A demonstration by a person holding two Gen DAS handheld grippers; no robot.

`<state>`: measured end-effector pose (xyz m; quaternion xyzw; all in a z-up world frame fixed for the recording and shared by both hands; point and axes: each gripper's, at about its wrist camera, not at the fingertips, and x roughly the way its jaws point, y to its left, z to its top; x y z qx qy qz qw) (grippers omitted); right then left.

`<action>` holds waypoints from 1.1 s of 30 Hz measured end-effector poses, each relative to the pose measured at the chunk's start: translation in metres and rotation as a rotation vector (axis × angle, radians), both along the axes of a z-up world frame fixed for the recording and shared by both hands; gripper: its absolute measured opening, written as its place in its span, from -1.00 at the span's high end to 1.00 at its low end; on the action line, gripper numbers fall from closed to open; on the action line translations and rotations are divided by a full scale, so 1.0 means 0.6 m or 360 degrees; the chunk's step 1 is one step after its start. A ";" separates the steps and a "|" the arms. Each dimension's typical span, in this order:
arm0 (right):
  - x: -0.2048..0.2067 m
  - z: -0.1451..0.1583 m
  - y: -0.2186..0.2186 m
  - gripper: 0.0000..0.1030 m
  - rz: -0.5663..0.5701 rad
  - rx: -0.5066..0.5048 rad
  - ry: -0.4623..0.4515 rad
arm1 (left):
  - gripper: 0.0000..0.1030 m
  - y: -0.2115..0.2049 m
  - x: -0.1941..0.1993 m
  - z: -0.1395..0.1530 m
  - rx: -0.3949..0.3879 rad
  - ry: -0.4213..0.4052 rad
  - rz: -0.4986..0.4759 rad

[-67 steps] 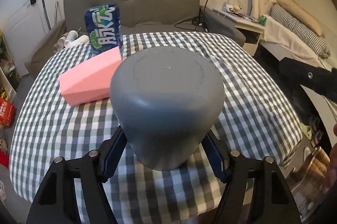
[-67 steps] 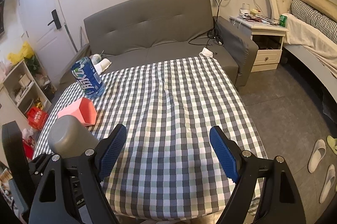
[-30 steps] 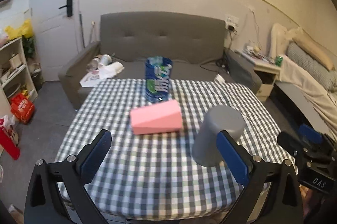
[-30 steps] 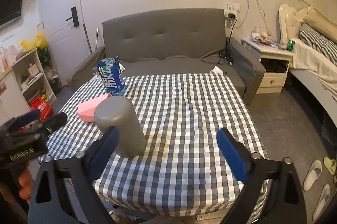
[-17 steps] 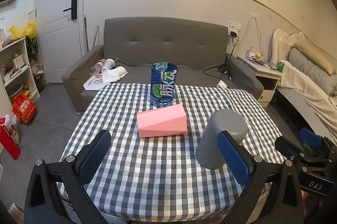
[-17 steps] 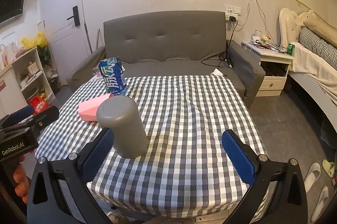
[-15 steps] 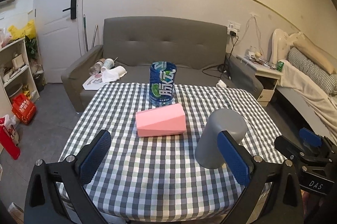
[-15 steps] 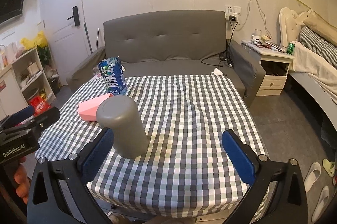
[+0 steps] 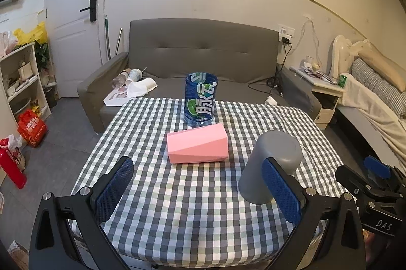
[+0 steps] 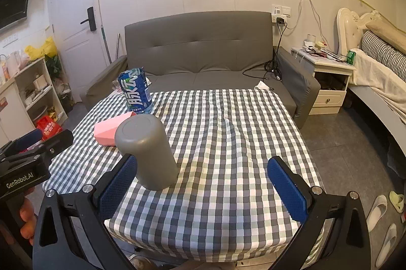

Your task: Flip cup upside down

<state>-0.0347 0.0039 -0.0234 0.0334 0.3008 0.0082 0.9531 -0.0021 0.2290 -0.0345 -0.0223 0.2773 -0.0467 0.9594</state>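
A grey cup (image 9: 270, 163) stands upside down, flat base up, on the checked tablecloth (image 9: 192, 214). It also shows in the right wrist view (image 10: 147, 150) at the table's front left. My left gripper (image 9: 199, 191) is open and empty, back from the table's near edge, with the cup behind its right finger. My right gripper (image 10: 203, 191) is open and empty, also back from the near edge, with the cup just beyond its left finger.
A pink wedge-shaped box (image 9: 198, 146) lies on its side mid-table, also in the right wrist view (image 10: 109, 131). A blue drink bottle (image 9: 201, 99) stands behind it. A grey sofa (image 9: 203, 61) is beyond the table, a nightstand (image 10: 327, 77) and bed to the right.
My left gripper let go of the cup, which now stands upside down on the table. Both grippers pulled back and up from the table; in the last half second almost nothing moved.
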 end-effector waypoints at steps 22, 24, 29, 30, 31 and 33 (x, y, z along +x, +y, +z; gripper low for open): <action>0.000 -0.002 0.000 -1.00 0.0002 -0.0009 0.0009 | -1.00 0.002 0.000 -0.005 0.0022 0.0003 -0.0001; 0.000 -0.002 0.000 -1.00 0.0001 -0.0010 0.0008 | -1.00 0.002 0.000 -0.005 0.0026 0.0002 -0.0001; 0.000 -0.002 0.001 -1.00 0.0001 -0.0011 0.0010 | -1.00 0.002 0.000 -0.005 0.0024 0.0003 -0.0001; 0.000 -0.002 0.001 -1.00 0.0001 -0.0011 0.0011 | -1.00 0.002 0.000 -0.005 0.0024 0.0002 -0.0002; 0.000 -0.002 0.001 -1.00 0.0000 -0.0012 0.0011 | -1.00 0.002 0.000 -0.005 0.0025 0.0003 -0.0001; 0.000 -0.003 0.001 -1.00 0.0000 -0.0011 0.0013 | -1.00 0.001 0.000 -0.005 0.0025 0.0003 -0.0002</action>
